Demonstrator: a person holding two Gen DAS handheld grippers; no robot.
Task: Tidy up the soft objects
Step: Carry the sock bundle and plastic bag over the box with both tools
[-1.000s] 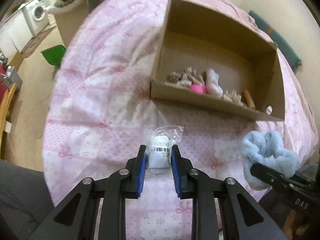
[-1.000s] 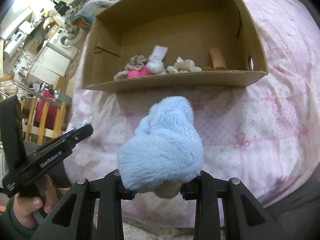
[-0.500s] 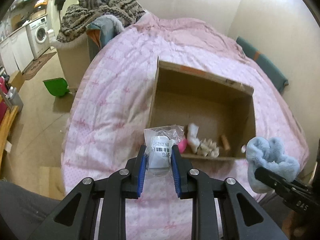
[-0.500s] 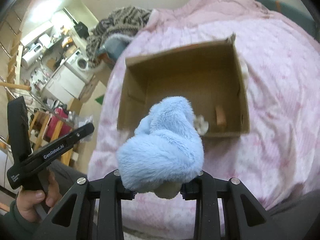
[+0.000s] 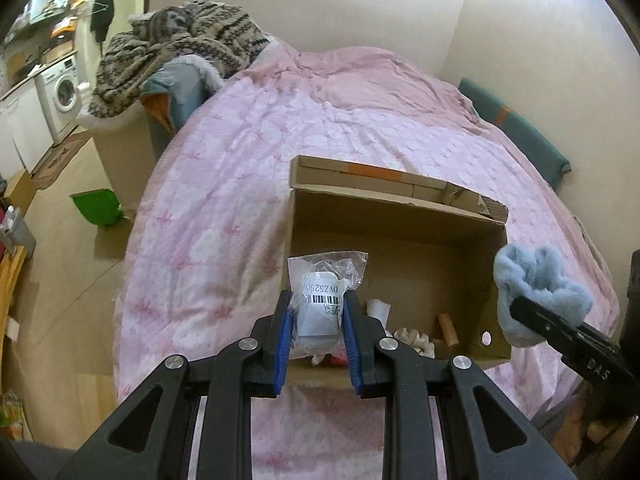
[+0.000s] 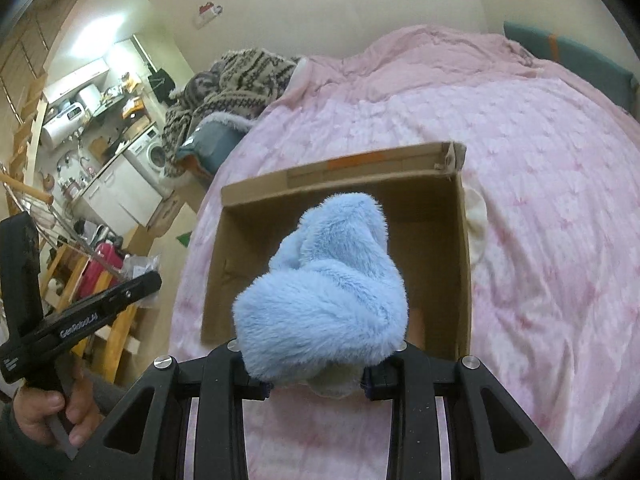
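Left gripper: the black left gripper with blue pads (image 5: 316, 316) is clenched on a clear plastic packet with a white barcode label (image 5: 322, 300), held above the near wall of the box.
Right gripper: the black right gripper (image 6: 316, 376) grasps a fluffy light-blue plush item (image 6: 324, 300), which hangs over the box opening; the pads are hidden by the pile.
Container: one open brown cardboard box (image 5: 400, 216) sits on a pink quilted bedspread with bow print (image 5: 240, 184); its far flap folds outward.
Edges: the box's four walls stand upright; the left side of the bed drops to a wooden floor (image 5: 60, 216).
Open room: the far half of the box floor is bare; bedspread lies open on all sides of the box.
Count, held: two items, one per gripper.
Count, boxed: a white cloth piece (image 5: 378, 309), a cream knotted bundle (image 5: 414, 340) and a tan cylinder (image 5: 448, 323) lie along the near wall; others are hidden behind the left gripper.
Packet axis: upright between the pads, top edge pointing toward the box's far wall.
Plush axis: long axis runs away from the gripper, toward the box's far wall.
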